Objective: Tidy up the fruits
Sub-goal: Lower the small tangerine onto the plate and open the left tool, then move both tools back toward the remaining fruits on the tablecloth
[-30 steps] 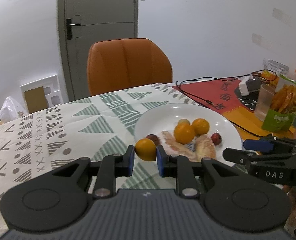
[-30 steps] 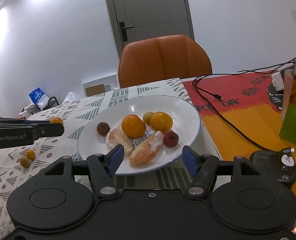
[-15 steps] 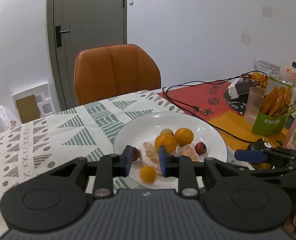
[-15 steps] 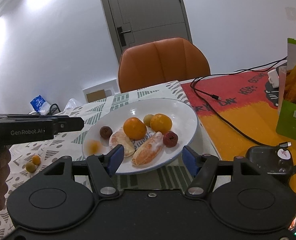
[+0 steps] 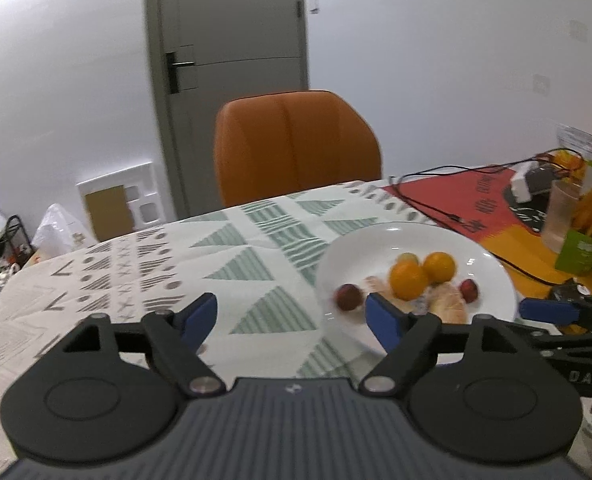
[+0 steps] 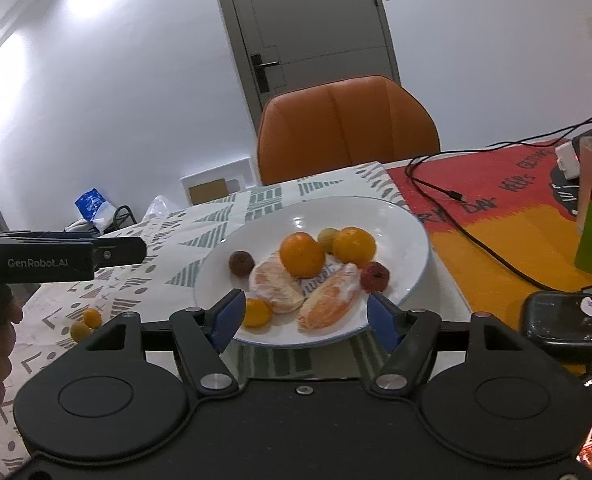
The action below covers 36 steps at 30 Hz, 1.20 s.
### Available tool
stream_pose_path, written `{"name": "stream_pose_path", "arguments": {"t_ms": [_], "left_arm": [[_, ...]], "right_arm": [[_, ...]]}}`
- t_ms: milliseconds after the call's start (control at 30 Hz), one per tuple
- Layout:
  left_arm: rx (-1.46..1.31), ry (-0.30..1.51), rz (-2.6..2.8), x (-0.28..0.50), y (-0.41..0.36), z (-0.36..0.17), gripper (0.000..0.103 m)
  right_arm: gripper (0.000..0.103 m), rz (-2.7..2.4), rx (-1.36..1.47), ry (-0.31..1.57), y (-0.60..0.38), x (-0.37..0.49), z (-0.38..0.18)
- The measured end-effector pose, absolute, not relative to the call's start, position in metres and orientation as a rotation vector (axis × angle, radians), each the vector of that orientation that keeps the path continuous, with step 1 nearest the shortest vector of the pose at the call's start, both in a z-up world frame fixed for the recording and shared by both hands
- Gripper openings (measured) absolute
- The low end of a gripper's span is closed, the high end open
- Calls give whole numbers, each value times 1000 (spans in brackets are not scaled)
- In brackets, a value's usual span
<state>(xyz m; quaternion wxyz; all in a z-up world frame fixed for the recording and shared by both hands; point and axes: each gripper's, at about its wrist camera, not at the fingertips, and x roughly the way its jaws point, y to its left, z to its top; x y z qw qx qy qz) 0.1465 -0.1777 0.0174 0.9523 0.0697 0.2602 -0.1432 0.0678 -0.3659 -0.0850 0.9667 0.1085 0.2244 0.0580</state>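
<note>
1. So the little kumquat (image 6: 257, 312) I was carrying in my left gripper (image 5: 292, 316) a second ago is out of my hands. It dropped half a second back and has now settled at the near-left edge of the plate (image 6: 406, 236), lower middle of the right wrist view, right beside a peeled segment (image 6: 275, 288).

2. Left jaws are spread wide apart with nothing between them, just tablecloth (image 5: 232, 252) showing through the gap. That frame is blurry, so I think I'm already swinging left off the plate, but don't quote me on it.

3. Right gripper (image 6: 302, 314) is open too and empty, parked low in front of the plate. From its camera the jaws frame the plate's near rim.

4. On the plate: two oranges (image 6: 302, 254) near the middle, two peeled segments, a couple of dark red fruits, a small greenish one at the back, plus the new kumquat.

5. What that means: one more fruit delivered, drop done. Not finished though. Two small yellow-orange fruits (image 6: 86, 324) sit on the cloth at the lower left of the right wrist view, well apart from the plate.

6. My guess is the left goes for those next. They're small and round, so they may roll if I nudge one while closing.
</note>
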Motion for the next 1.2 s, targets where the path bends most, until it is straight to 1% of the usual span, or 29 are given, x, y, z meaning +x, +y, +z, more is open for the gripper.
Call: {"name": "stream_pose_path", "arguments": {"t_ms": [233, 633, 733, 867, 933, 1000, 1167, 1200], "left_arm": [[131, 529, -236, 142, -156, 20, 83], [111, 544, -158, 133, -116, 15, 84], [102, 556, -136, 133, -105, 12, 84], [87, 574, -113, 131, -92, 6, 84], [78, 585, -105, 131, -87, 3, 84], [63, 596, -93, 131, -83, -1, 84], [31, 629, -88, 131, -74, -13, 84], [29, 634, -88, 130, -73, -15, 84]], "right_arm": [[70, 145, 212, 454, -352, 70, -83], [71, 208, 181, 466, -322, 78, -82], [73, 226, 179, 470, -315, 79, -81], [78, 241, 165, 473, -303, 81, -81], [84, 246, 157, 476, -298, 83, -81], [93, 252, 150, 471, -293, 83, -81], [103, 264, 124, 469, -284, 86, -81], [103, 262, 120, 468, -283, 86, -81]]}}
